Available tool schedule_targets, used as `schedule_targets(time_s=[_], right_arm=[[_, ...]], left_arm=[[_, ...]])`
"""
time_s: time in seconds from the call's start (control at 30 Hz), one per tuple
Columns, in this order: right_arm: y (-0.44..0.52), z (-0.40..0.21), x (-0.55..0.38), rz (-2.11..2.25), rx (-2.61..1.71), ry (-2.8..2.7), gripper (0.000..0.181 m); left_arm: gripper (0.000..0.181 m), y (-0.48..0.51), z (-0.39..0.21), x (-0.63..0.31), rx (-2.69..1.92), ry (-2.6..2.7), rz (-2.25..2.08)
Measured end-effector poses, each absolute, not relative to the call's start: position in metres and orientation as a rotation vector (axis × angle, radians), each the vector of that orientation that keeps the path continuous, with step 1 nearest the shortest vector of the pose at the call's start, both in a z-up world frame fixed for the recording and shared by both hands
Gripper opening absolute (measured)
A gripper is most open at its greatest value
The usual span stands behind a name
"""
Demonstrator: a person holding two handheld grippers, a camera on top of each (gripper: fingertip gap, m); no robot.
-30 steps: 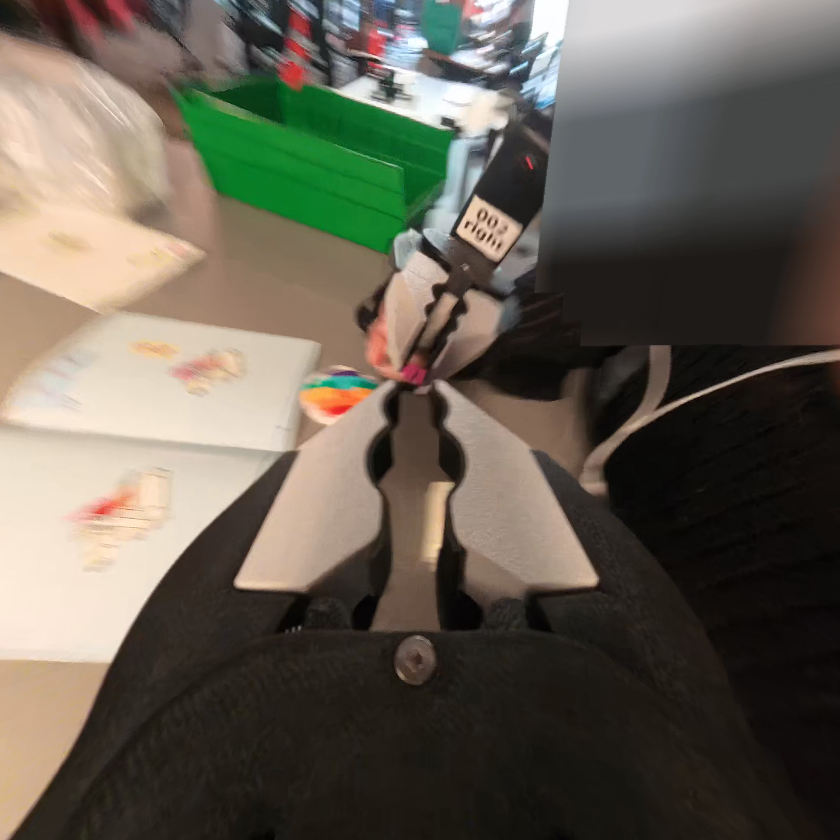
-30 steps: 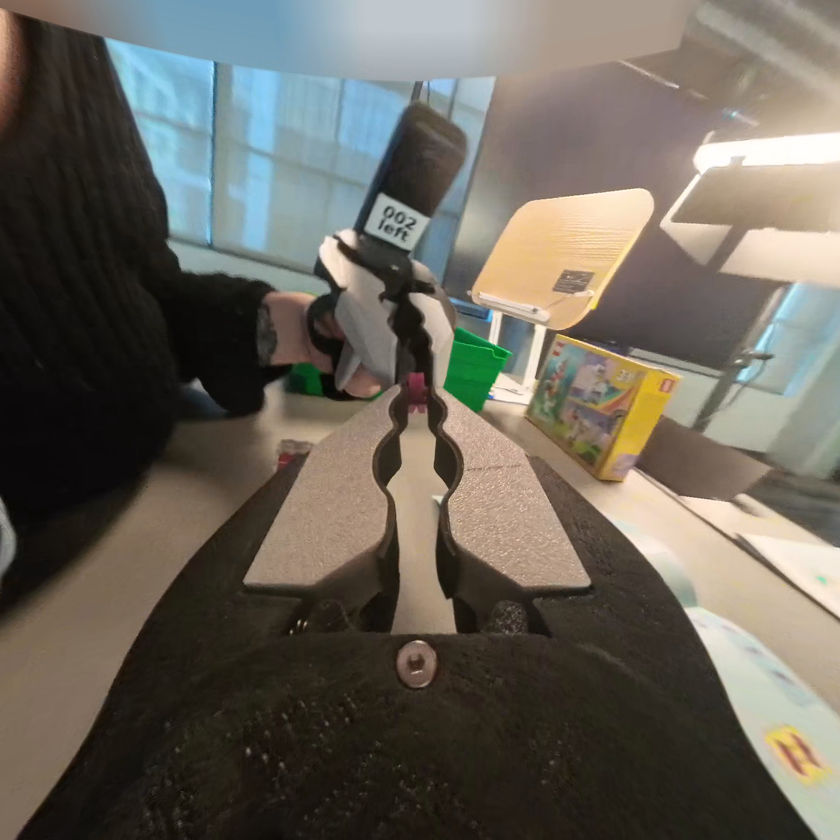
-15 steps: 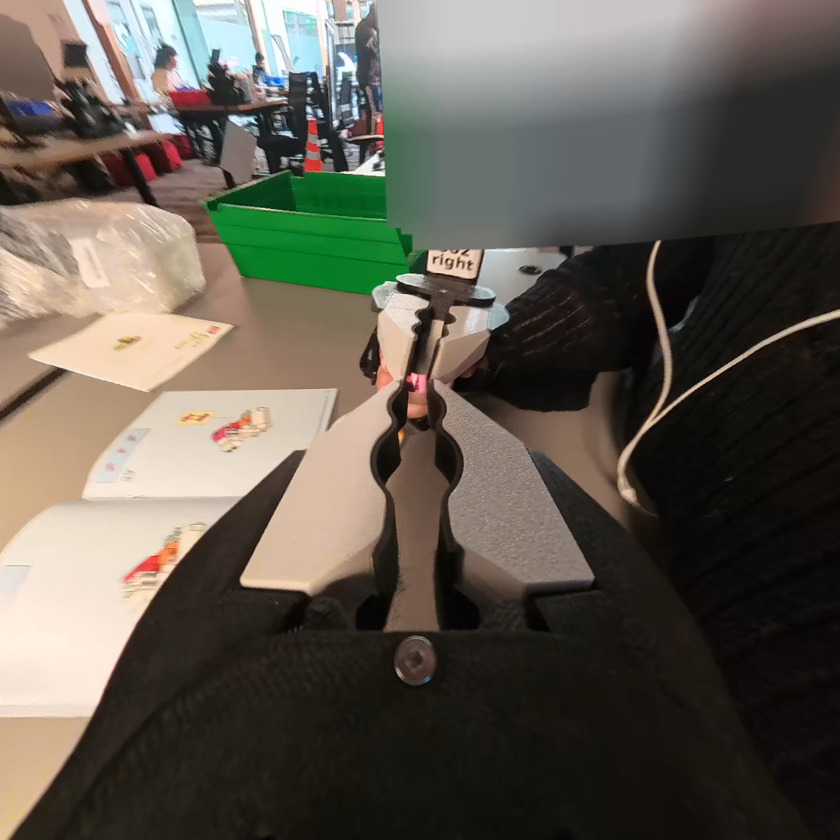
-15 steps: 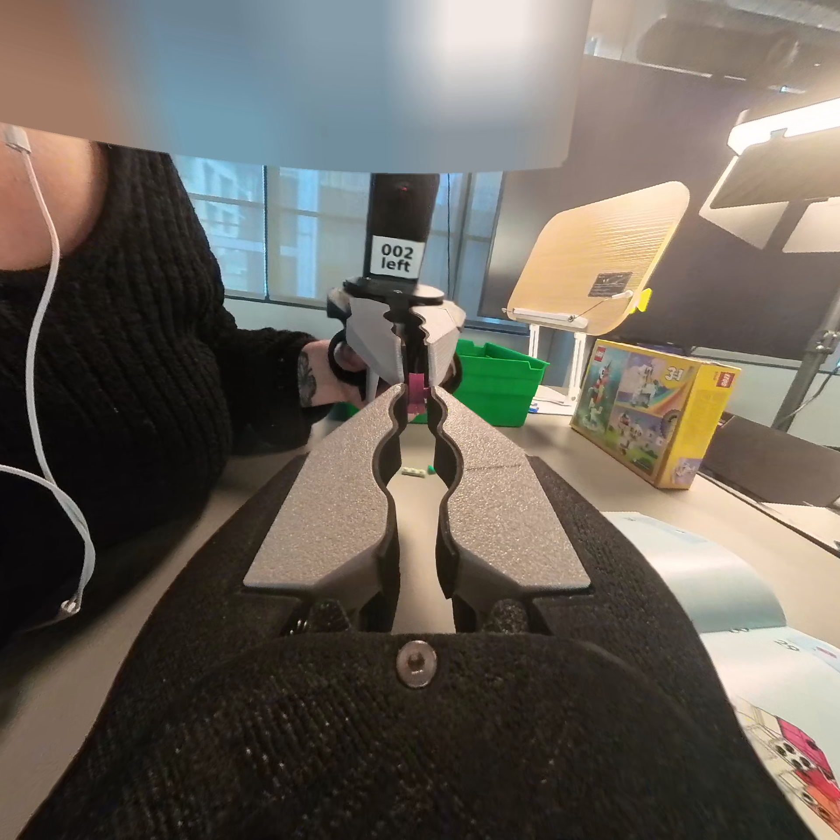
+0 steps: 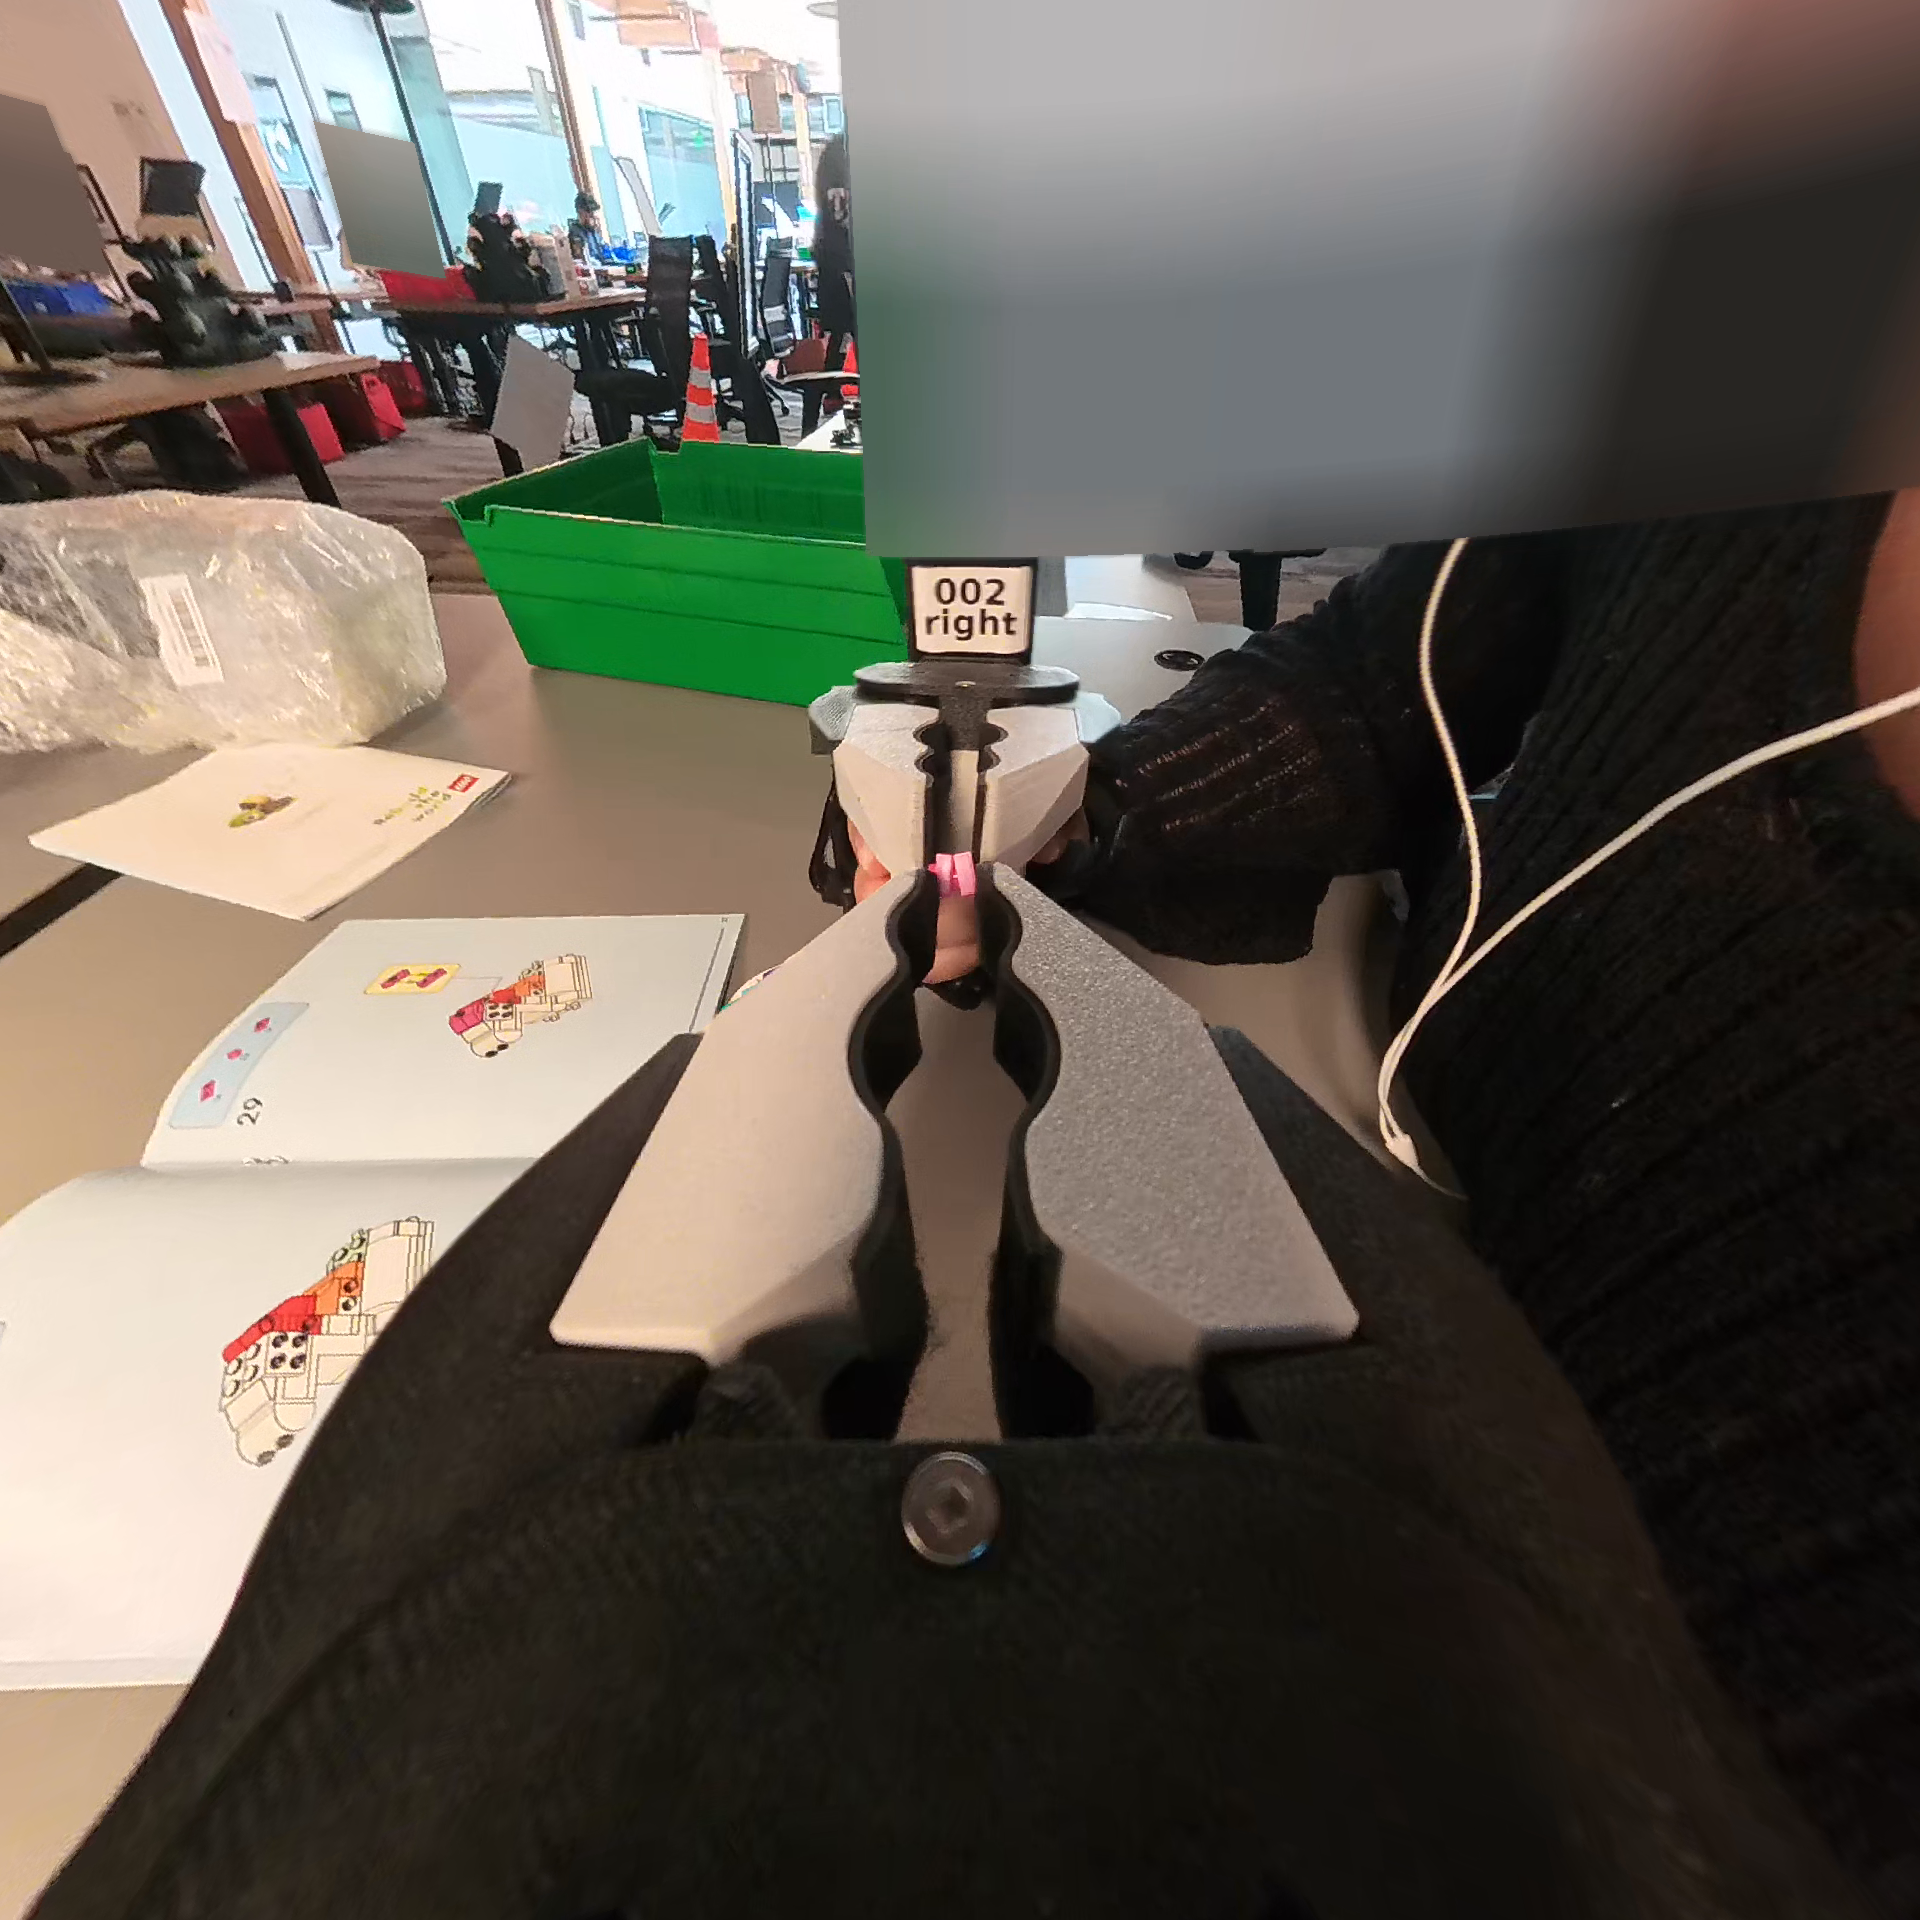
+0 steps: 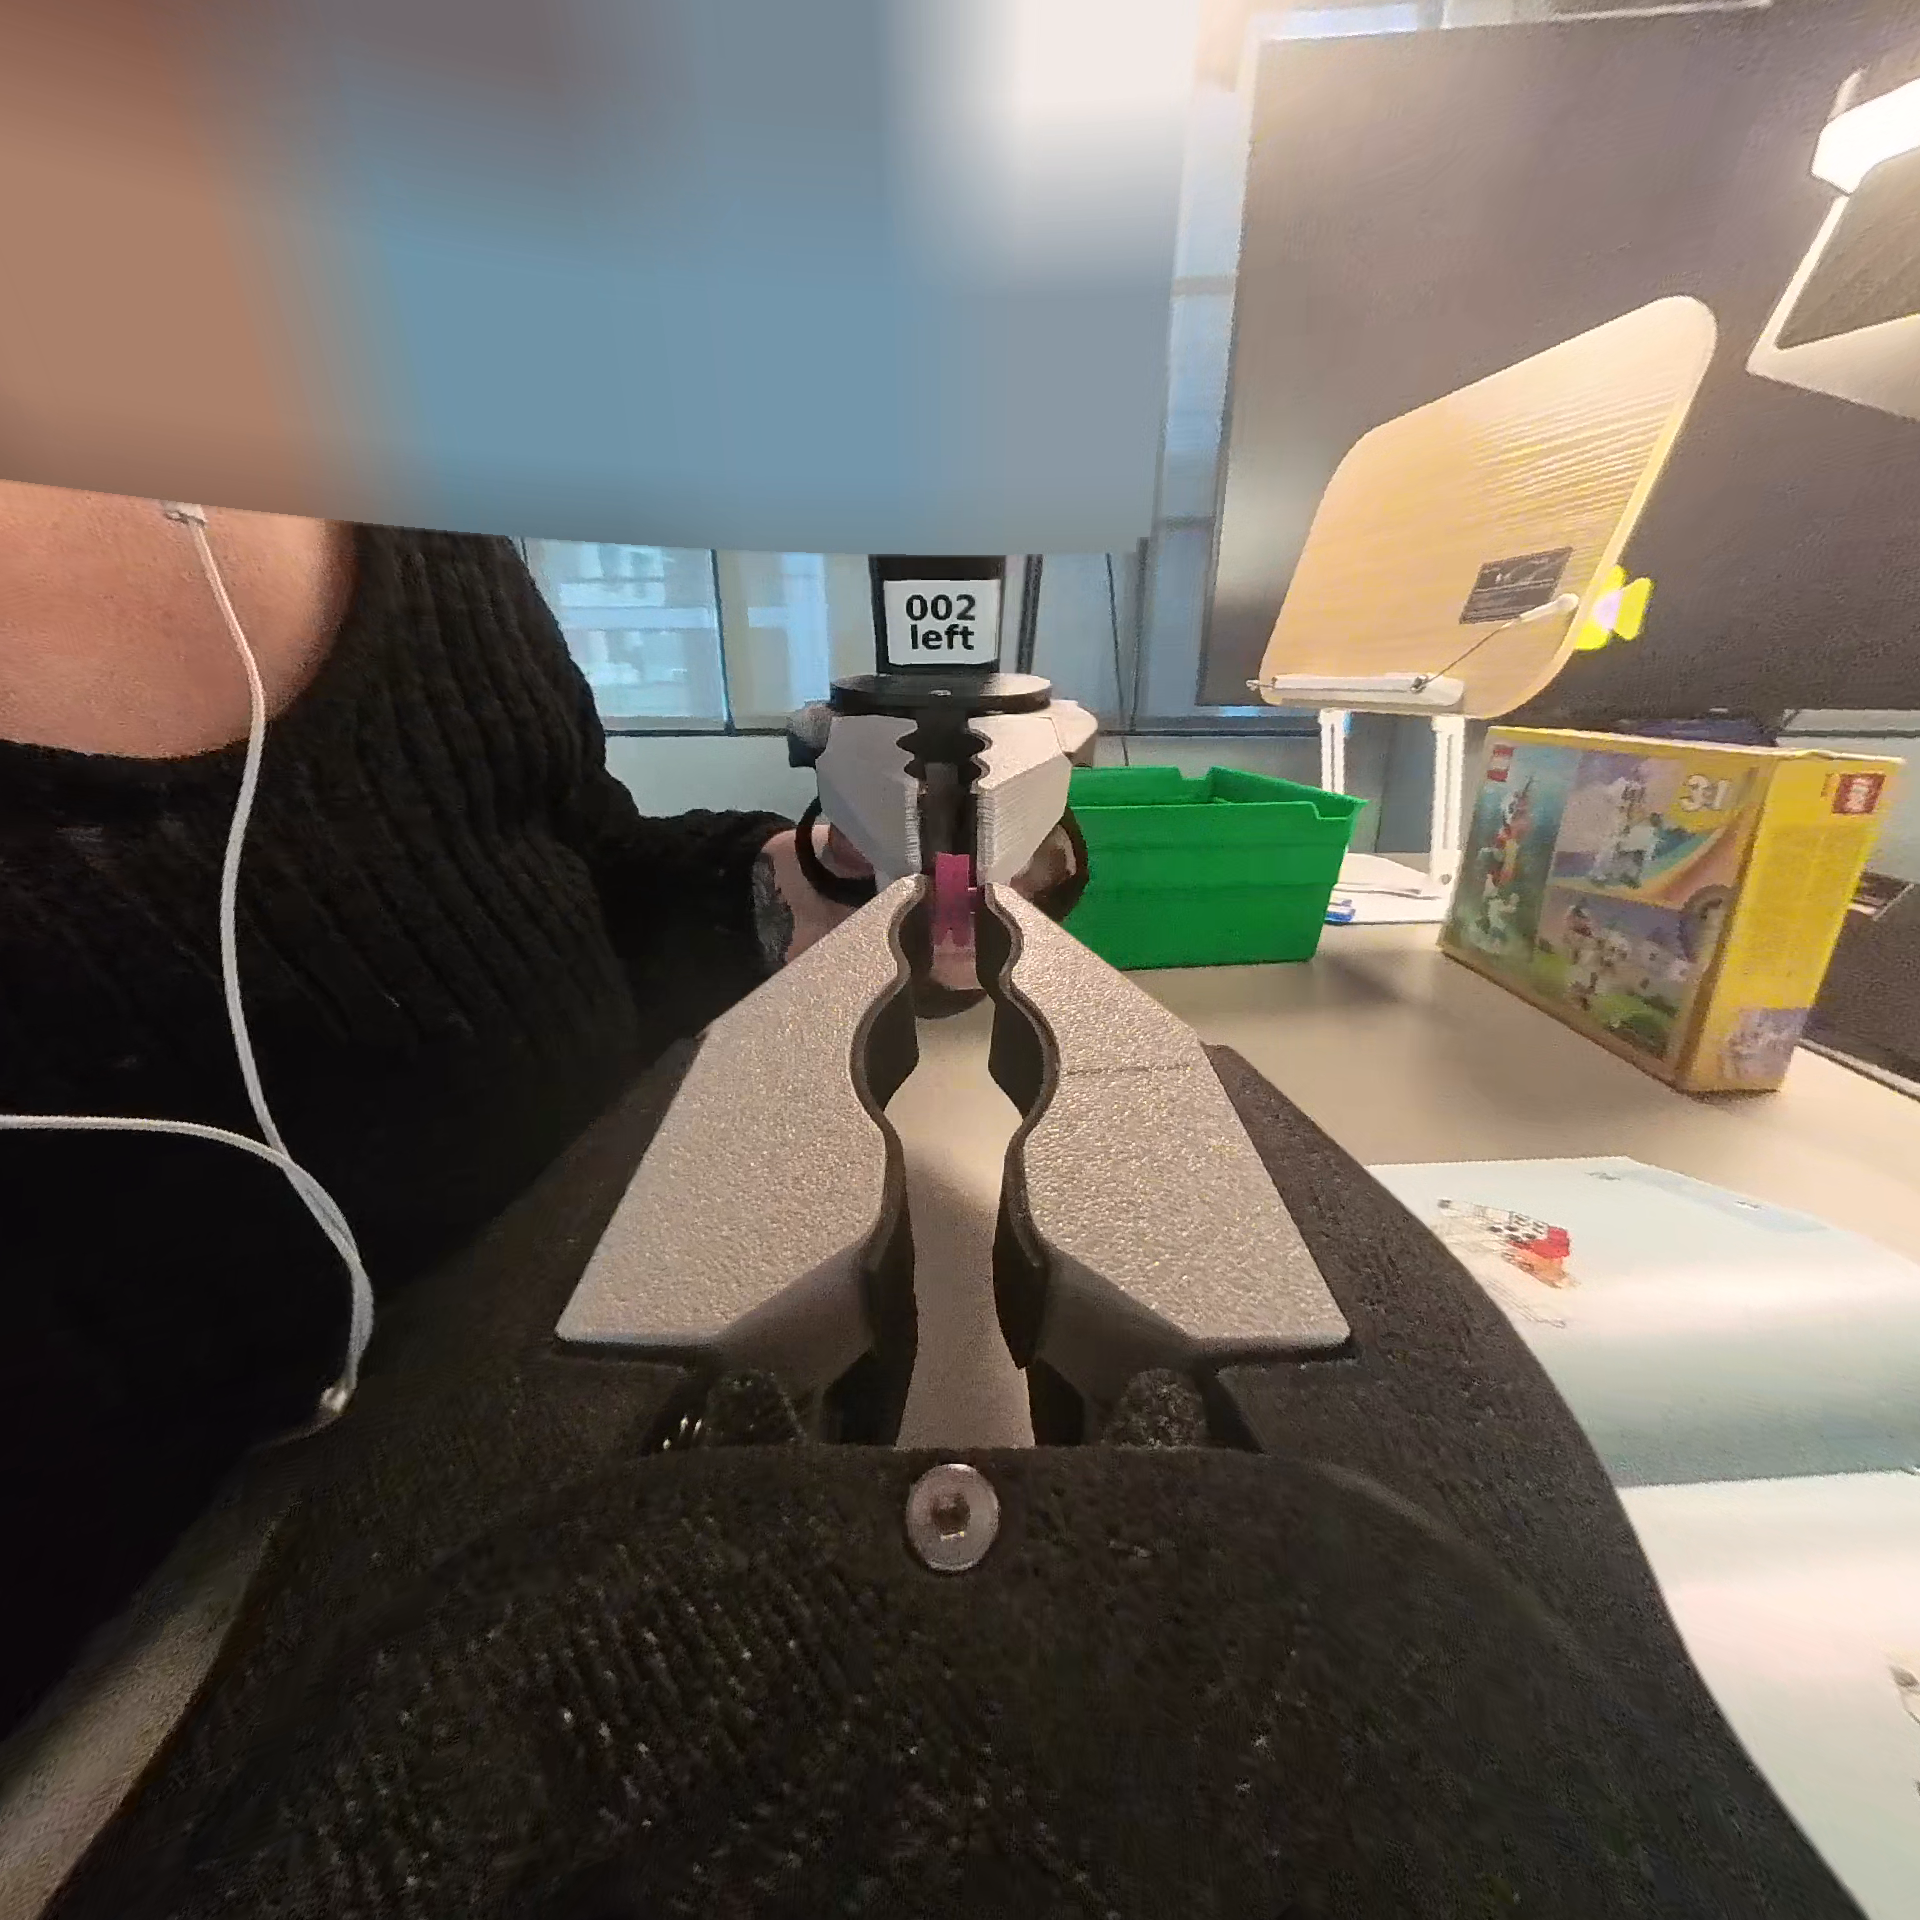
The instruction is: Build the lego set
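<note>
Both tools, left tool point(image 5: 954, 891) and right tool point(image 6: 948, 902), pinch one small pink lego piece point(image 5: 953, 873) tip-to-tip.

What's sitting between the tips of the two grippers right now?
A small pink piece sits between the left gripper and right gripper, pinched at their tips; both wrist views show it.

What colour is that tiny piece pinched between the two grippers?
Pink, tending to magenta. The small lego piece shows best in the right wrist view.

Open booklet point(image 5: 436, 1049) on worktop point(image 5: 644, 769), leaflet point(image 5: 281, 821) behind it, bin point(image 5: 665, 613) farther back, plastic bag point(image 5: 208, 623) left of bin.
</note>
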State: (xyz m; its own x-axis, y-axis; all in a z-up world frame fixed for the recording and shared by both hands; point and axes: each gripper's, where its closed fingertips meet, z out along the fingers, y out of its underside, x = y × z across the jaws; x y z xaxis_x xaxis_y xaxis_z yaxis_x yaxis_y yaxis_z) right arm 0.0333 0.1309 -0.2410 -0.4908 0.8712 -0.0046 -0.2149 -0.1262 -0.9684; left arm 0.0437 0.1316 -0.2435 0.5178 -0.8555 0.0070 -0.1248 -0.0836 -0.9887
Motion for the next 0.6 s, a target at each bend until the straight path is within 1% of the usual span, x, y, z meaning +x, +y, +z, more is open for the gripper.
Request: schedule_targets(time_s=[0.1,0.2,0.27,0.3,0.37,0.43,0.47,0.6], right_arm=[[0.135,-0.243,0.031,1.677,-0.786,-1.329,0.006],[0.145,-0.245,0.027,1.484,-0.754,-1.269,0.006],[0.155,-0.243,0.026,1.299,-0.711,-1.23,0.006],[0.16,-0.241,0.027,1.199,-0.685,-1.21,0.006],[0.173,-0.239,0.028,0.958,-0.655,-1.167,0.006],[0.173,-0.241,0.026,0.66,-0.539,-1.205,0.006],[0.168,-0.245,0.025,0.58,-0.493,-1.233,0.006],[0.159,-0.247,0.022,0.517,-0.447,-1.252,0.006]], left_arm=[[0.007,0.134,-0.245,0.042,-1.576,0.843,-0.754],[0.007,0.144,-0.247,0.038,-1.621,0.738,-0.761],[0.01,0.151,-0.247,0.035,-1.649,0.647,-0.787],[0.016,0.153,-0.248,0.035,-1.666,0.617,-0.811],[0.021,0.155,-0.25,0.035,-1.701,0.566,-0.857],[0.02,0.157,-0.25,0.035,-1.715,0.52,-0.87],[0.019,0.159,-0.249,0.034,-1.717,0.493,-0.872],[0.017,0.161,-0.249,0.032,-1.727,0.472,-0.878]])
